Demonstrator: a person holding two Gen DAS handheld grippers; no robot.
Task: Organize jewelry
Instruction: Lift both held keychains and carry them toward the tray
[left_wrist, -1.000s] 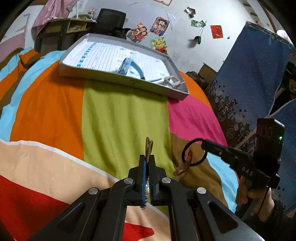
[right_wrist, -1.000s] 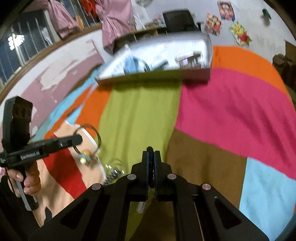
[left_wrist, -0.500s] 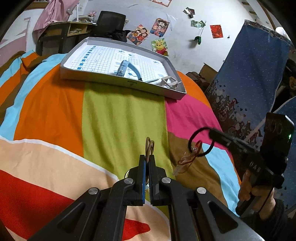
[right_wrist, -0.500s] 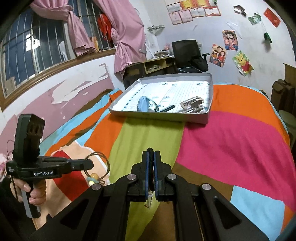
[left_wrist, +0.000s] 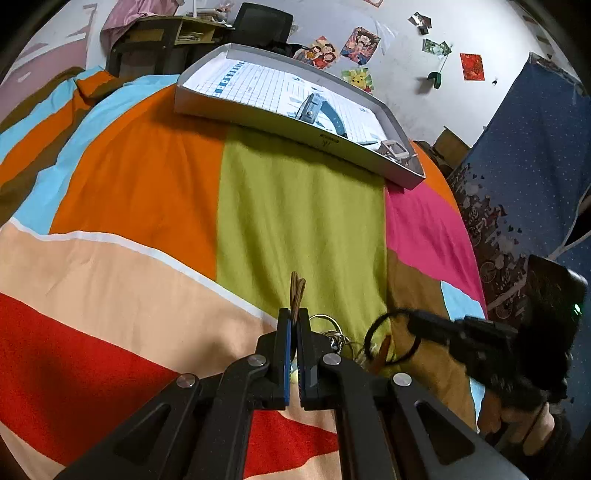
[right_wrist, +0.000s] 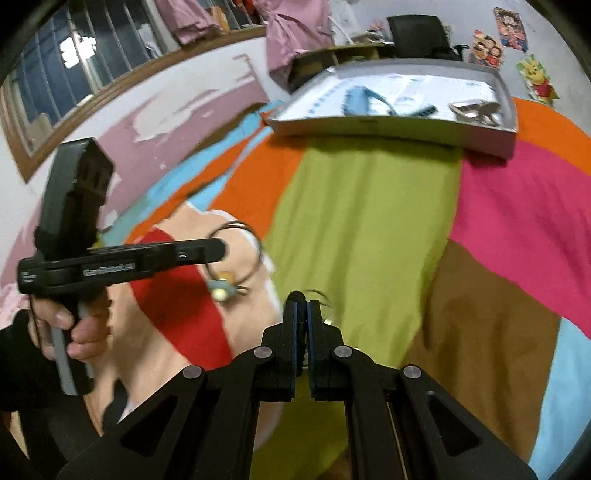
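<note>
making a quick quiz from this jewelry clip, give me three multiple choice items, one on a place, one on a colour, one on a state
1. Where is the grey tray?
A. at the blanket's far end
B. on the floor
C. held by a hand

2. What colour is the ring held by the right gripper?
A. white
B. black
C. pink

3. How do the left gripper jaws stand?
A. wide open
B. closed on nothing
C. closed on a brown hoop

Key: 1 A, it lies past the green stripe; 2 B, a dark loop hangs at its tip; 3 C, the hoop sticks out between closed jaws.
</note>
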